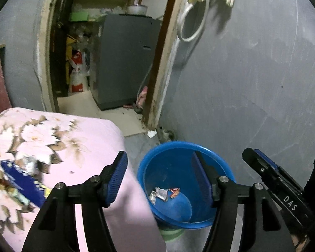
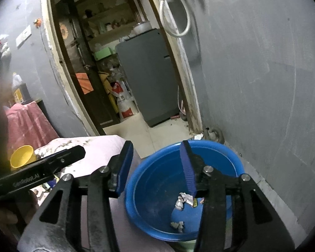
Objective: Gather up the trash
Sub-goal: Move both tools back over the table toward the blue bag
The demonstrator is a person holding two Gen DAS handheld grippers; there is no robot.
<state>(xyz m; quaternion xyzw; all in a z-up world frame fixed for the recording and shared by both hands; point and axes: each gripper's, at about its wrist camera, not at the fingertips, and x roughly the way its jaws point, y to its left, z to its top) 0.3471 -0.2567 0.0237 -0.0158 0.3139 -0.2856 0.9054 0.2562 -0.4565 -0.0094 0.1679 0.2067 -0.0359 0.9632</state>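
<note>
A blue basin (image 1: 178,146) stands on the floor between the bed and the grey wall. In it lie crumpled foil (image 1: 159,195) and a red wrapper (image 1: 174,192). My left gripper (image 1: 159,178) is open above the basin's near left rim, with nothing between its fingers. On the pink floral blanket (image 1: 69,138) to the left lie a blue packet (image 1: 21,182) and a crumpled scrap (image 1: 29,163). In the right wrist view my right gripper (image 2: 156,168) is open over the same basin (image 2: 220,148), above foil scraps (image 2: 184,199), and holds nothing.
Past the basin is a doorway to a room with a grey appliance (image 1: 124,63) and sacks. A white scrap (image 1: 151,134) lies by the door frame. A yellow cup (image 2: 23,156) stands on the bed. A grey wall (image 1: 252,84) closes the right side.
</note>
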